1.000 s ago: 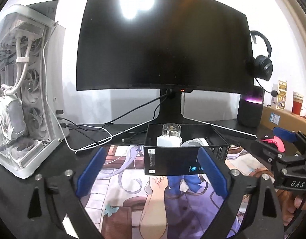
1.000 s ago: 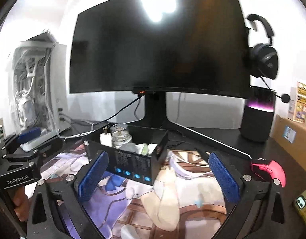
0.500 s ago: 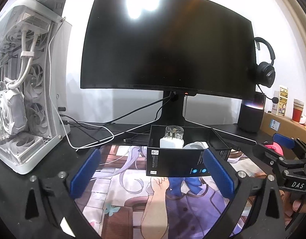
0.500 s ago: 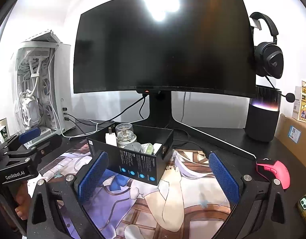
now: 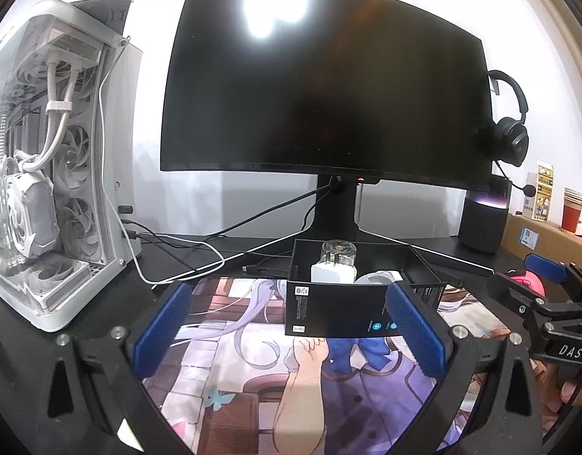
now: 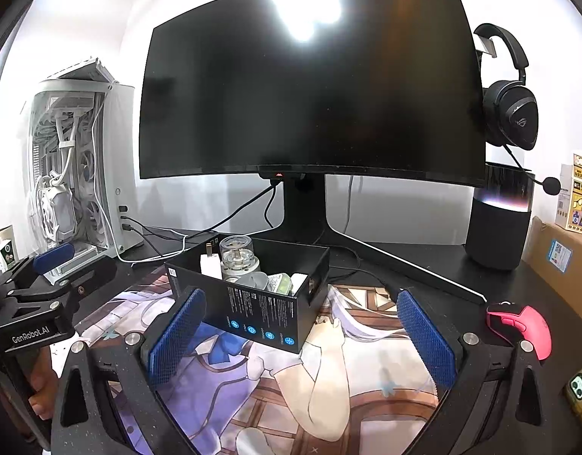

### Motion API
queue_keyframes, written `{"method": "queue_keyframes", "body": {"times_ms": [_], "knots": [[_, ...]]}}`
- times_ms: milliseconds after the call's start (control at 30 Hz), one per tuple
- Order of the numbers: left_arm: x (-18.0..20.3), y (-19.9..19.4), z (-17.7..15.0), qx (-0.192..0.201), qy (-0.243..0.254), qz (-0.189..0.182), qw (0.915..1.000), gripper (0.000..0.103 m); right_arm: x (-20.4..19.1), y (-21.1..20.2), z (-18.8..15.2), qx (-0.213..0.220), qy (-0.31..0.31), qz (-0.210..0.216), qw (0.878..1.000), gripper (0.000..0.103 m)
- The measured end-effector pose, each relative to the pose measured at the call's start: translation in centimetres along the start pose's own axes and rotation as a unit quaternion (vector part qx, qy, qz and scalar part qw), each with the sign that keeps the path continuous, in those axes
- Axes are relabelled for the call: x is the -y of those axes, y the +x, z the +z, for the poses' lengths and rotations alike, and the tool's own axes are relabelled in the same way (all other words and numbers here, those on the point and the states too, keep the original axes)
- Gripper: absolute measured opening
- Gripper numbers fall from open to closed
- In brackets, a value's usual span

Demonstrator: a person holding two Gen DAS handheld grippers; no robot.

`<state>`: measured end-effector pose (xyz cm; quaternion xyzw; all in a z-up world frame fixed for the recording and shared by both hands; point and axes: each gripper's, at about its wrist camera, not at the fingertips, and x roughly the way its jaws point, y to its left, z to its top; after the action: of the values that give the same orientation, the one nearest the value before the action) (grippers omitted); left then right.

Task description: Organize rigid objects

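Observation:
A black open box (image 5: pixel 340 311) (image 6: pixel 260 313) stands on the printed desk mat in front of the monitor. It holds a clear round jar (image 5: pixel 338 252) (image 6: pixel 236 252), a white charger plug (image 5: pixel 332 273) (image 6: pixel 210 265) and several small items. My left gripper (image 5: pixel 291 326) is open and empty, just short of the box. My right gripper (image 6: pixel 300 335) is open and empty, with the box between and beyond its blue pads. Each gripper shows at the edge of the other's view.
A large black monitor (image 5: pixel 325 87) stands behind the box. A white PC case (image 5: pixel 44 174) with loose cables is at the left. A black speaker (image 6: pixel 499 223), headset (image 6: pixel 509 113), cardboard box (image 6: pixel 560 265), pink mouse (image 6: pixel 518 326) and a phone (image 6: pixel 581 394) are at the right.
Both grippers have drawn back and risen a little from the box. Both stay open and empty. The box has not moved.

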<state>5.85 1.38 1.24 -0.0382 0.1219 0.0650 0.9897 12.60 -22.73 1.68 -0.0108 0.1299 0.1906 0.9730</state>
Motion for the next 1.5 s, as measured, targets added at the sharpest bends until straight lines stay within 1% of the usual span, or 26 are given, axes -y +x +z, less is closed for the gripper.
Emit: {"method": "queue_keyframes", "body": {"times_ms": [633,733,1500], "knots": [[-0.11,-0.09,0.01,0.002,0.000,0.009,1.0000,0.103,0.08,0.02,-0.05,0.001,0.001,-0.001,1.000,0.103],[0.00,-0.05,0.00,0.000,0.004,0.018,0.9998,0.103,0.07,0.01,-0.04,0.001,0.000,-0.002,1.000,0.103],[0.07,-0.02,-0.04,0.000,0.003,0.020,0.9998,0.103,0.07,-0.07,-0.04,0.001,0.001,-0.002,1.000,0.103]]}}
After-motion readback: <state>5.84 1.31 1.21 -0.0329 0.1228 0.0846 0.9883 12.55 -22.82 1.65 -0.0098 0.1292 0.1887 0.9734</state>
